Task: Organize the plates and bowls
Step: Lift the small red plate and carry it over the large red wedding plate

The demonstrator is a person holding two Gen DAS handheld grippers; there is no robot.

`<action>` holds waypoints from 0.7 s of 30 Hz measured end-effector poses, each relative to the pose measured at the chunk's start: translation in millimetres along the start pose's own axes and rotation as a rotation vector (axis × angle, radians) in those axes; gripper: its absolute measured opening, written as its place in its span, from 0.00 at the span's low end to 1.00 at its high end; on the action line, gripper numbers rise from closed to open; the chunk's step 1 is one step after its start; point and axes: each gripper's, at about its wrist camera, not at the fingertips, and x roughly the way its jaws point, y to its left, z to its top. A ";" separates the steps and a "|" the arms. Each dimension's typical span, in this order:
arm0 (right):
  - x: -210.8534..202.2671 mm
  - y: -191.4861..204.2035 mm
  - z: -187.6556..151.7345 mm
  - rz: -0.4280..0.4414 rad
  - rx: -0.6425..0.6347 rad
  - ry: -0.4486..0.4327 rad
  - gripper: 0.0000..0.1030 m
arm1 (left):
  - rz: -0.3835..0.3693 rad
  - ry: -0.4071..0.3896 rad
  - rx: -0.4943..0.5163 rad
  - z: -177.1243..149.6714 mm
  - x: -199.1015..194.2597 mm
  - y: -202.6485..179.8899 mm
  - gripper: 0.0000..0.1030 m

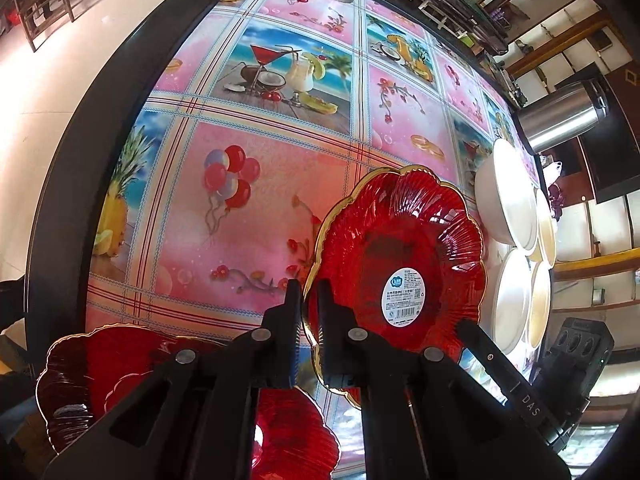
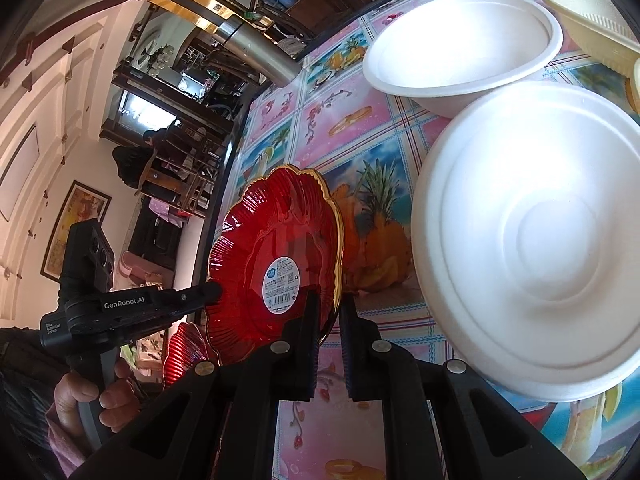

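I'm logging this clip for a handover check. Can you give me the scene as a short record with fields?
held item: red plate, gold rim, label sticker in its centre
left claw: shut on plate rim
right claw: shut on the opposite rim
plate pose: tilted up on edge above the tablecloth
other red plates: near table edge below left claw
white bowls: upside down nearest, upright one behind
metal flask: far side

Glossy ribbed red plate [image 1: 396, 256], matt white bowls [image 2: 536, 240], shiny tablecloth [image 1: 260, 152]
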 end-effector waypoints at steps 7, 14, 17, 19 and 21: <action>-10.9 11.4 -5.8 0.017 -0.037 -0.034 0.09 | 0.010 -0.040 0.020 -11.1 -25.6 -2.3 0.05; -22.2 41.7 -19.2 0.058 -0.106 -0.051 0.09 | 0.039 -0.096 0.028 -37.9 -68.8 13.6 0.05; -24.0 56.9 -31.9 0.086 -0.130 -0.041 0.09 | 0.059 -0.115 0.025 -53.7 -87.4 26.5 0.05; -23.2 66.1 -43.3 0.107 -0.138 -0.030 0.09 | 0.079 -0.125 0.020 -66.9 -98.1 36.5 0.05; -19.6 76.4 -55.7 0.115 -0.154 -0.010 0.09 | 0.098 -0.131 0.014 -78.2 -106.2 47.7 0.05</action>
